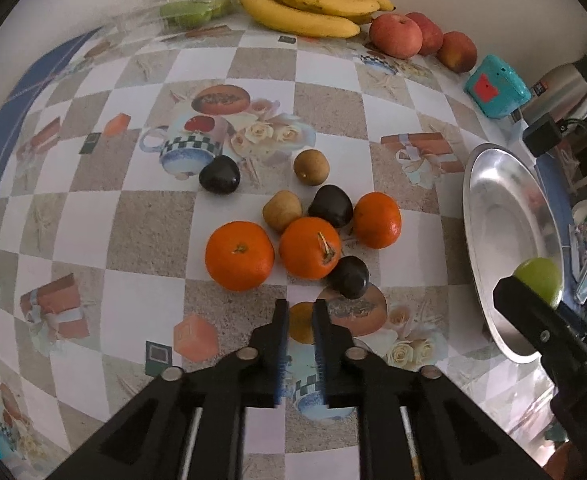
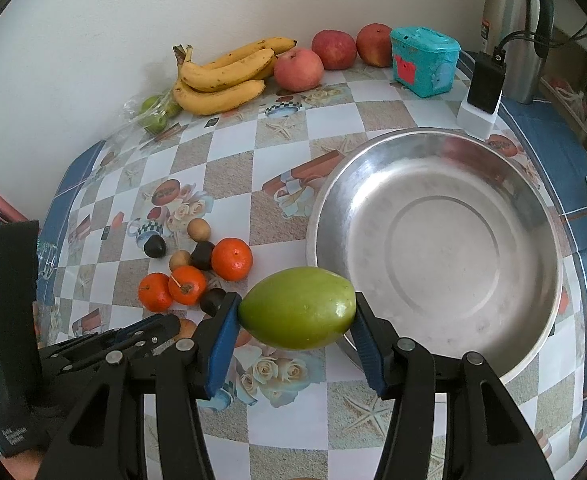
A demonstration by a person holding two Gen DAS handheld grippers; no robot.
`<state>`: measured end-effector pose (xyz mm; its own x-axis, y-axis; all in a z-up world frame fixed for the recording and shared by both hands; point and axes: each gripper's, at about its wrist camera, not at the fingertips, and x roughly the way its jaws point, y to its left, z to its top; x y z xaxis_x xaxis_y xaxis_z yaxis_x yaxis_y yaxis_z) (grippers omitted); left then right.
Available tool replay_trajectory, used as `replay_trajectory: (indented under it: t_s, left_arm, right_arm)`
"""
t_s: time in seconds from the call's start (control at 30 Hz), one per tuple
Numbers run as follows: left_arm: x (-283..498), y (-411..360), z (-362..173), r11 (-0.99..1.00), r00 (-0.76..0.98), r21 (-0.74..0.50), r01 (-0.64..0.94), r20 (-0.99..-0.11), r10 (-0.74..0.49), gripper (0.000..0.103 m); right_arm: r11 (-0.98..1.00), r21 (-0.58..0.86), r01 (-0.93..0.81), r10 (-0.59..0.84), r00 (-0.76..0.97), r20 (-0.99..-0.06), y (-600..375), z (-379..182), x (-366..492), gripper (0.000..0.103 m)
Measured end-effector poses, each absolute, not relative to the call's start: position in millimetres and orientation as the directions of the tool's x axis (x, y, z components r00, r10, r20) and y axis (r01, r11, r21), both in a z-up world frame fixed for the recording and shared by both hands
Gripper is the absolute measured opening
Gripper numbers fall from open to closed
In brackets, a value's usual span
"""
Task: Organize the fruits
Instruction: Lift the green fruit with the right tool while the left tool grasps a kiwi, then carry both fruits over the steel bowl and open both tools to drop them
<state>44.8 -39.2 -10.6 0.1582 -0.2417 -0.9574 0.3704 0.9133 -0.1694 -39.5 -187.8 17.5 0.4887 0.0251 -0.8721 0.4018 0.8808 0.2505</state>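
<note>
Barely started. Your left gripper (image 1: 300, 322) is clamped on a small brown fruit (image 1: 301, 322), low over the cloth. The oranges (image 1: 239, 255) and dark fruits (image 1: 329, 205) are loose. Your right gripper (image 2: 297, 312) holds the green fruit (image 2: 297, 308) beside the steel bowl (image 2: 533, 344), which is empty.

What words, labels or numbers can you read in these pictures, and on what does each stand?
"DAS": on the right hand-held gripper, left wrist view; cut off at the picture's edge.
Small white print on the left hand-held gripper handle, right wrist view: too blurred to read.
Label on the steel flask: too small to read.
</note>
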Motion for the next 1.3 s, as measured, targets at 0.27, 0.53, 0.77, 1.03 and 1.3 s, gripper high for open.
replay_trajectory:
  t_s: [0.27,0.53,0.77,1.03,1.3]
  left_arm:
    - [41,-47,-23,0.906,0.119,-0.161,0.391,-0.968,-0.223,0.037]
    - [36,-53,-20,0.898,0.124,-0.164,0.408,-0.965,-0.232,0.027]
    - [35,-49,10,0.899,0.240,-0.176,0.401,-0.927,-0.288,0.027]
    - [30,-88,34,0.833,0.252,-0.225,0.506,-0.885,-0.392,0.027]
    - [12,-162,35,0.732,0.218,-0.219,0.645,-0.866,-0.451,0.027]
  right_arm:
    - [0.883,0.248,0.399,0.028,0.483,-0.875,-186,16,-39,0.056]
    - [0.881,0.251,0.400,0.030,0.483,-0.875,-187,15,-39,0.056]
    - [0.856,0.275,0.437,0.028,0.492,-0.870,-202,14,-44,0.056]
    - [0.776,0.221,0.590,-0.083,0.443,-0.893,-248,5,-56,0.056]
    - [0.691,0.232,0.685,-0.124,0.428,-0.895,-282,-4,-65,0.056]
